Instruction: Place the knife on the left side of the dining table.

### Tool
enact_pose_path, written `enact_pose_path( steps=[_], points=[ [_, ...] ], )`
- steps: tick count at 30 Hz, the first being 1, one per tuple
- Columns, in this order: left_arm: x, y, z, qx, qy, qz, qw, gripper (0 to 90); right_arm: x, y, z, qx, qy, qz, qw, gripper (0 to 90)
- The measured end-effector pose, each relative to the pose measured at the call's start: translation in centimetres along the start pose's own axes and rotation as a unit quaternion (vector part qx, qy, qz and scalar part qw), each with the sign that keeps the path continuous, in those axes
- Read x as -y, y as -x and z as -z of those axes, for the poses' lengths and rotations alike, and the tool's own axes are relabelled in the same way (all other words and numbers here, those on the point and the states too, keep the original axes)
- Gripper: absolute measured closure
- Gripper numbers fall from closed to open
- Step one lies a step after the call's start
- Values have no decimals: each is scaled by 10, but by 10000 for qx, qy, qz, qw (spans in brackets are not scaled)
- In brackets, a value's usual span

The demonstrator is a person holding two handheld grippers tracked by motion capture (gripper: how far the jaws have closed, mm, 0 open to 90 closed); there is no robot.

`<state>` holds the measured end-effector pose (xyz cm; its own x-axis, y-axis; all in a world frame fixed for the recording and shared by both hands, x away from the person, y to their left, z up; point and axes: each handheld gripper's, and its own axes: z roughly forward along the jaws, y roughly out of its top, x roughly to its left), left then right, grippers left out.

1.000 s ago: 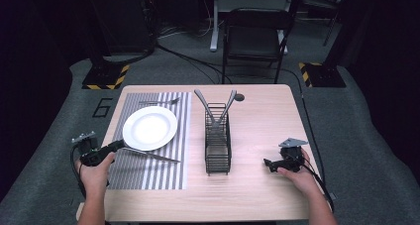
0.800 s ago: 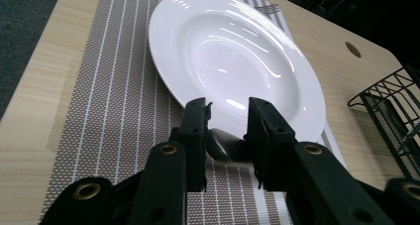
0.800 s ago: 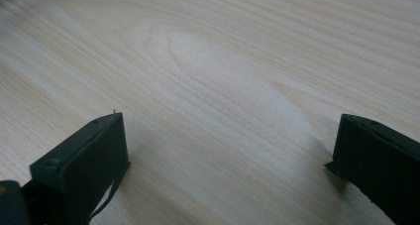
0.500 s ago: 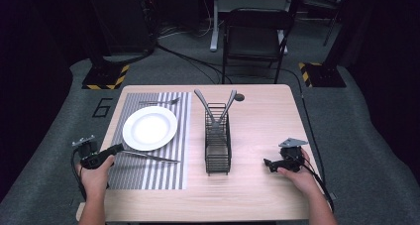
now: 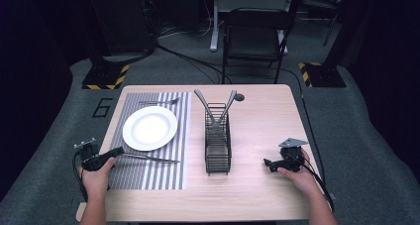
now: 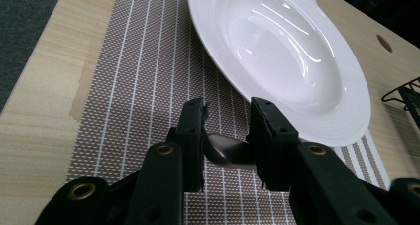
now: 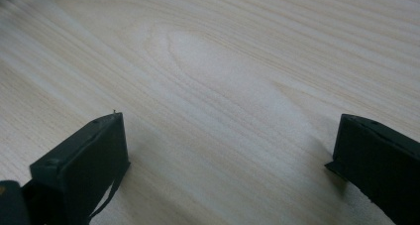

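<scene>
A white plate (image 5: 149,128) sits on a striped placemat (image 5: 148,175). Just in front of the plate a long metal utensil (image 5: 148,159) lies level across the mat, its tip pointing right. My left gripper (image 5: 115,153) is at the mat's left edge, its jaws closed on the utensil's handle (image 6: 229,151), which spans the gap between the two pads low over the mat (image 6: 148,86). The plate (image 6: 277,51) rises just beyond the jaws. My right gripper (image 5: 270,164) rests on bare wood at the table's right side. Its jaws (image 7: 225,150) stand wide apart with nothing between them.
A black wire rack (image 5: 218,140) stands in the table's middle with two utensils (image 5: 215,106) leaning out of its far end. A fork (image 5: 159,102) lies on the mat behind the plate. A black chair (image 5: 255,34) stands beyond the table's far edge.
My left gripper has sunk a little toward the mat with the utensil in it. The right gripper has stayed in place.
</scene>
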<state>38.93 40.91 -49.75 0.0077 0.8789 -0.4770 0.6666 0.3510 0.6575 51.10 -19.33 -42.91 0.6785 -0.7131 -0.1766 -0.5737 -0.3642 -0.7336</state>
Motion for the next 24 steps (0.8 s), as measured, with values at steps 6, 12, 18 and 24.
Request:
enact_pose_path(
  steps=[6, 12, 18, 24],
  points=[
    [3, -6, -5, -56, -100, -10, 9999, 674, 0, 0, 0, 1, 0, -2, 10000, 0],
    [4, -7, -7, -122, -128, -36, 9998, 676, 0, 0, 0, 11, 16, 13, 10000, 0],
    [5, -10, -9, -131, -167, -11, 9998, 678, 0, 0, 0, 1, 5, 5, 10000, 0],
    [7, -11, -10, -176, -196, 37, 9996, 678, 0, 0, 0, -2, 1, 0, 10000, 0]
  ],
)
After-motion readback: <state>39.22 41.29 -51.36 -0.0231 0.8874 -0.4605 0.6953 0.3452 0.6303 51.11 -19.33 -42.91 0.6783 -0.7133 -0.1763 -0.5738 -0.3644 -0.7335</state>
